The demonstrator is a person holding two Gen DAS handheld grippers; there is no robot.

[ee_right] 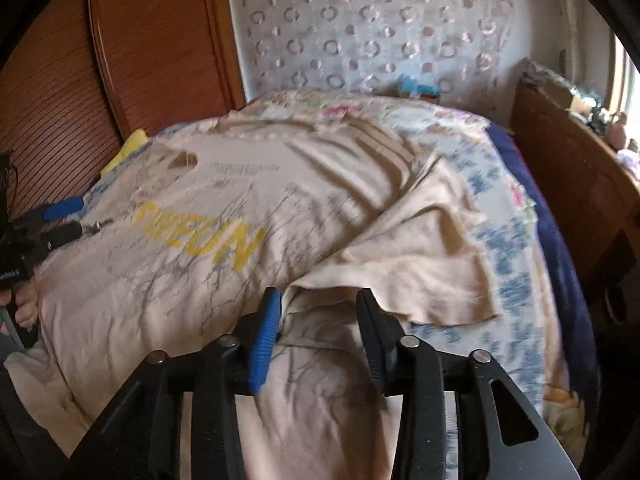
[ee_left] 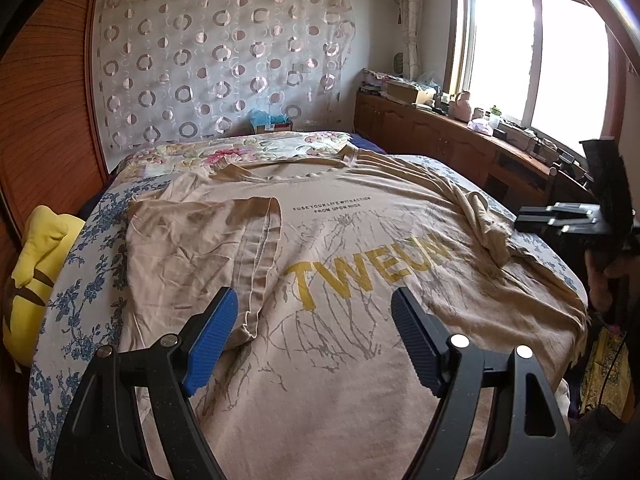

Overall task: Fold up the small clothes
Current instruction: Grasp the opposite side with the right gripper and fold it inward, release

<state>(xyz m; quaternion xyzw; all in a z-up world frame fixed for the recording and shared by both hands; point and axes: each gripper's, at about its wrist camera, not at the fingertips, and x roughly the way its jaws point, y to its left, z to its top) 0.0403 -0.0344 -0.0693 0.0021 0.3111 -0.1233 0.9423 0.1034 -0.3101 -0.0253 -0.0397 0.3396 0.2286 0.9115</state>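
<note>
left wrist view: beige t-shirt (ee_left: 340,272) lies spread across the bed (ee_left: 76,312), one sleeve folded inward near the bed's left edge. left gripper (ee_left: 314,336) fingers wide above it. right gripper (ee_right: 318,336) fingers narrower, perhaps straddling a raised fold; blurred.

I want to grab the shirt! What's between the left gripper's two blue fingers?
Only the beige T-shirt shows between the left gripper fingers; they're open over it. That shows in the left wrist view.
</note>
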